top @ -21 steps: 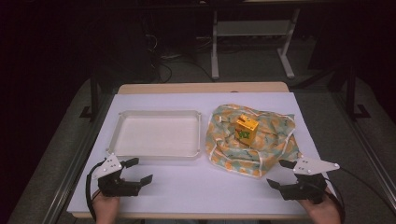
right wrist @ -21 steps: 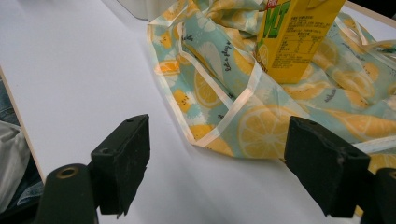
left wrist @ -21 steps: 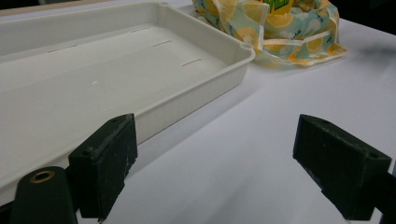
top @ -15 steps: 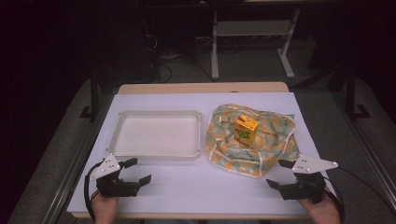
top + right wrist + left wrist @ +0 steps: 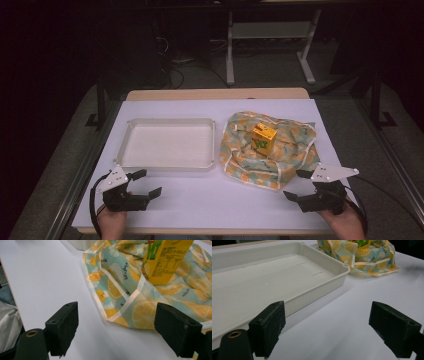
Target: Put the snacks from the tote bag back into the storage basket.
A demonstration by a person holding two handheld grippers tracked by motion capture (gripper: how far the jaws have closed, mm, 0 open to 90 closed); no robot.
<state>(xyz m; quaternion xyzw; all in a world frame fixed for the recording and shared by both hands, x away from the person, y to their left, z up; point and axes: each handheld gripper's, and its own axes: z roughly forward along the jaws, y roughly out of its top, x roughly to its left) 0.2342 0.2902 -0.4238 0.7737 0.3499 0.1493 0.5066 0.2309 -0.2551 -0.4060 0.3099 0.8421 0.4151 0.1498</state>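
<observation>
A yellow juice carton (image 5: 264, 139) is being kept upright on a crumpled lemon-print cloth bag (image 5: 280, 162), right of the white tray (image 5: 131, 129). The right gripper (image 5: 299, 185) is being held wide open and empty just beside the bag's near edge; the left gripper (image 5: 146, 182) is likewise being held open and empty near the tray's front rim.

Lemon-print cloth bag (image 5: 117, 280) carries script reading "Let's play"; the yellow drink carton (image 5: 167, 258) bears large green letters and fine print, both illegible.
</observation>
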